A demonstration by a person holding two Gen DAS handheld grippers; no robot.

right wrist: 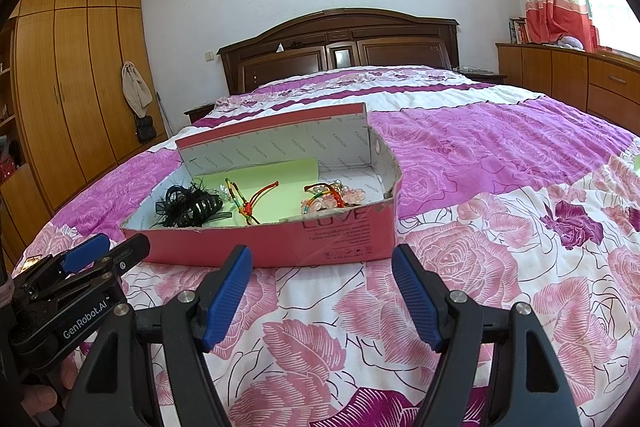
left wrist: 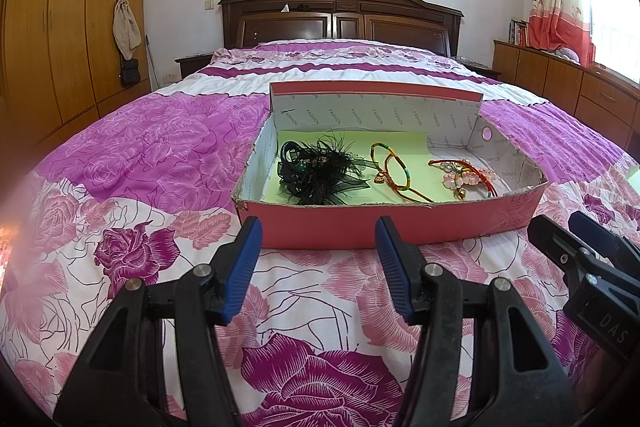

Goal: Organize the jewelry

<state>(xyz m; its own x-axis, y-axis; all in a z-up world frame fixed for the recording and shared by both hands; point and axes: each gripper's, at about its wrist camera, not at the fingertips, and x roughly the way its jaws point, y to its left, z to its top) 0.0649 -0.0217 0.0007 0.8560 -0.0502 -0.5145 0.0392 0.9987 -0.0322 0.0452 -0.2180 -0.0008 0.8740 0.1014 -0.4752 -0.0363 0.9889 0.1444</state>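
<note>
On the bed (left wrist: 160,155), mid-frame in both wrist views: a pink cardboard box (left wrist: 320,223) sitting on the floral quilt, lid flap standing up at the far side. All the jewelry I can see is already inside it.

Contents, left to right in the left wrist view:
- black feathered hair piece (left wrist: 320,171) with a black claw clip (right wrist: 204,207) tangled in it, on a green paper liner (left wrist: 400,155)
- multicolour cord bracelets (left wrist: 394,171) in the centre
- red cord with pink flower beads (left wrist: 464,179) toward the box's right end

Nothing loose on the quilt around the box as far as either camera shows — edges of the bed are out of frame, so can't rule out strays there.

Left gripper (left wrist: 318,259) — fingers apart at a middling gap, nothing between them, hovering just short of the box's near wall. Right gripper (right wrist: 322,287) — fingers wider, also empty, same standoff from the front of the box, lower centre of its frame.

My read: the gathering part looks done, or was never needed. What's left would be sorting inside — untangling the feather piece from the clip, separating the cords — and maybe folding the lid down. No grasp underway.
</note>
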